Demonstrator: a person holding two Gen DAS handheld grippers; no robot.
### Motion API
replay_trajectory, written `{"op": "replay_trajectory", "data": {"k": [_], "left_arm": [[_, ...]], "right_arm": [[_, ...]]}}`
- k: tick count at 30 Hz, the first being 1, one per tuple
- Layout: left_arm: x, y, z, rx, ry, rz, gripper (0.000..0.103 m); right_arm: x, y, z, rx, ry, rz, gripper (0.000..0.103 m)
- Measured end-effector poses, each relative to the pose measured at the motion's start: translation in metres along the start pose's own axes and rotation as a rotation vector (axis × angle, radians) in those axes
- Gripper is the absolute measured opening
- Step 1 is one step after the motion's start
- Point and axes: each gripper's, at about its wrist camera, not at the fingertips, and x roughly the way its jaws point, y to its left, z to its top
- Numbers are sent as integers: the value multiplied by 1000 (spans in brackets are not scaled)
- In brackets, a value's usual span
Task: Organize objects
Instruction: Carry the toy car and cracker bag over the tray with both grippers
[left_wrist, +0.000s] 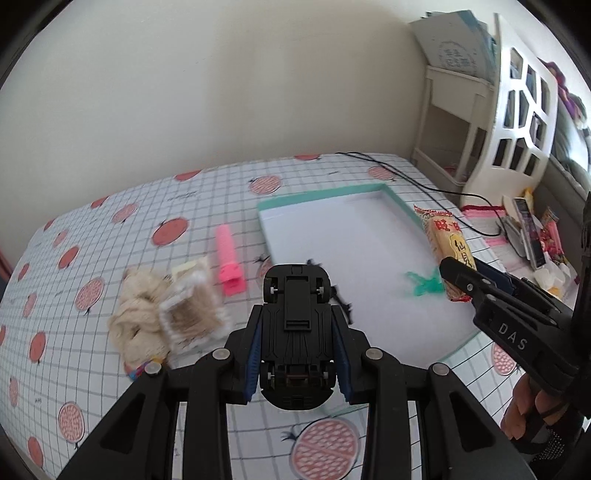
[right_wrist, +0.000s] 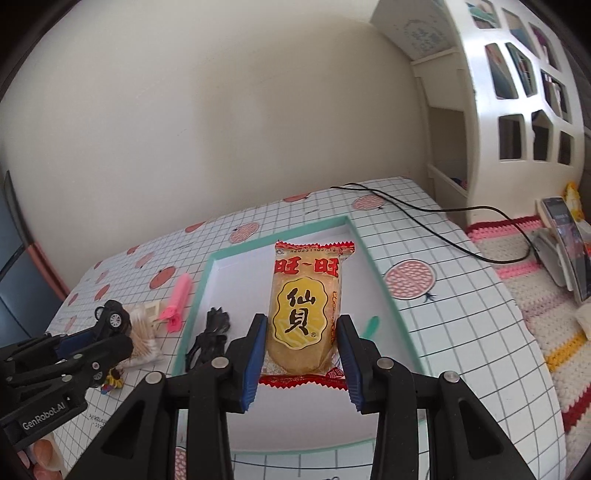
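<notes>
Black plastic toy car (left_wrist: 295, 332), clamped in left gripper (left_wrist: 297, 363); red-and-yellow foil rice-cracker packet (right_wrist: 304, 314), clamped in right gripper (right_wrist: 301, 363); lower both level into teal-rimmed white tray (right_wrist: 354, 229), clear of contents.

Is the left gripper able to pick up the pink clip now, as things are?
Probably not yet. The left gripper is already shut on the black toy car, so its jaws are full. The pink clip itself lies uncovered on the checked cloth, with nothing on top of it.

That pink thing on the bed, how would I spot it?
Find the shallow teal-rimmed tray on the checked bedsheet. Just left of it lies a pink ridged plastic clip, beside a fluffy beige bundle. It is the only bright pink item there.
</notes>
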Motion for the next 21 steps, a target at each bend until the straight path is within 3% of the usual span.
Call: {"op": "replay_trajectory", "data": {"k": [7,21], "left_arm": [[21,-37,10,61,12,-54,35],[71,-55,-20,68,147,-56,35]], "right_arm": [[-2,-7,1,9,5,-28,41],[29,-9,-16,17,181,-53,41]]}}
